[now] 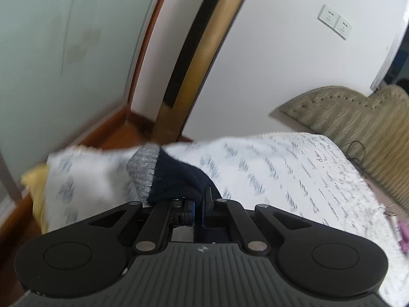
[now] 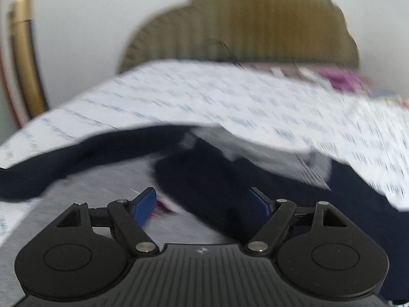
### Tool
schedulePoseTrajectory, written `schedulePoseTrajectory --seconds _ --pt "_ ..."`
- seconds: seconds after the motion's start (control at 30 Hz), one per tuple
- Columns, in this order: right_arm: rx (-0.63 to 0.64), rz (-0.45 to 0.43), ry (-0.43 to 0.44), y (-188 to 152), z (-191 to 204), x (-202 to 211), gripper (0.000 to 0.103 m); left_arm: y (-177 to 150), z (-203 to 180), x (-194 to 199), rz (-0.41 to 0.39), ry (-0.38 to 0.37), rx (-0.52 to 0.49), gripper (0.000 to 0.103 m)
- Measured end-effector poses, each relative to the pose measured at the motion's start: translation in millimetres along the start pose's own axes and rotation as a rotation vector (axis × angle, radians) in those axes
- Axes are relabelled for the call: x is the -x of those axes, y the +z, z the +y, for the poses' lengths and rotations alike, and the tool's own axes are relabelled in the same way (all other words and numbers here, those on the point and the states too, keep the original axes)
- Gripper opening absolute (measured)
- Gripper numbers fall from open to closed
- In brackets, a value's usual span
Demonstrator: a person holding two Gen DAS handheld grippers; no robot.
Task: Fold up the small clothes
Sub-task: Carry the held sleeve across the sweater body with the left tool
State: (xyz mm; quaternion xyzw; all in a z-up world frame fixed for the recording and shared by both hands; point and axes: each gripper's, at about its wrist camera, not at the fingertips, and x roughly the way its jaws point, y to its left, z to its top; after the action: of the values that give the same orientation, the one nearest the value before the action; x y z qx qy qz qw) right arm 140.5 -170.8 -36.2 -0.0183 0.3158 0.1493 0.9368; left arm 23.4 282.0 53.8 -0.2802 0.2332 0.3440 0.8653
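Navy-and-grey knit garment (image 1: pixel 163 176) pinched in left hand-held gripper (image 1: pixel 196 204), right hand-held gripper (image 2: pixel 204 204) wide, empty

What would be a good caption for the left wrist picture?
Left gripper shut on a navy garment with a grey cuff, lifted above the white printed bedsheet.

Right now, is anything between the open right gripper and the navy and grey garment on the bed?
Nothing visible. The right gripper stands open directly over the garment, whose navy fabric lies between its fingers. The left gripper is shut on a navy and grey cuff.
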Motion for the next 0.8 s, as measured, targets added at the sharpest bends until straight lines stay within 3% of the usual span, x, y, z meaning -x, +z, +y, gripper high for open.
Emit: schedulePoseTrajectory --seconds 0.1,0.27,0.37,0.5,0.63,0.8 --pt "-0.013 0.085 0.028 -7.9 -13.1 -19.1 0.078 10.0 -37.6 -8.7 -0.041 0.008 -0.087 0.003" --pt "-0.107 0.018 0.094 -10.1 -24.6 -4.6 0.079 10.3 -106.2 -4.1 -0.087 -0.046 -0.198 0.003" --pt "-0.106 -0.010 0.064 -9.8 -27.3 5.7 0.079 -2.8 -151.2 6.2 -0.099 -0.123 -0.277 0.003" --pt "-0.140 -0.035 0.042 -10.0 -43.7 16.9 0.079 -38.0 -216.4 26.0 -0.131 -0.232 -0.421 0.003" --pt "-0.161 -0.058 -0.014 -13.9 -60.8 26.7 0.079 -82.6 -272.0 37.7 -0.108 -0.353 -0.544 0.003" --pt "-0.236 -0.064 -0.036 -23.5 -89.8 38.8 0.079 -144.3 -319.2 49.1 -0.060 -0.441 -0.656 0.003"
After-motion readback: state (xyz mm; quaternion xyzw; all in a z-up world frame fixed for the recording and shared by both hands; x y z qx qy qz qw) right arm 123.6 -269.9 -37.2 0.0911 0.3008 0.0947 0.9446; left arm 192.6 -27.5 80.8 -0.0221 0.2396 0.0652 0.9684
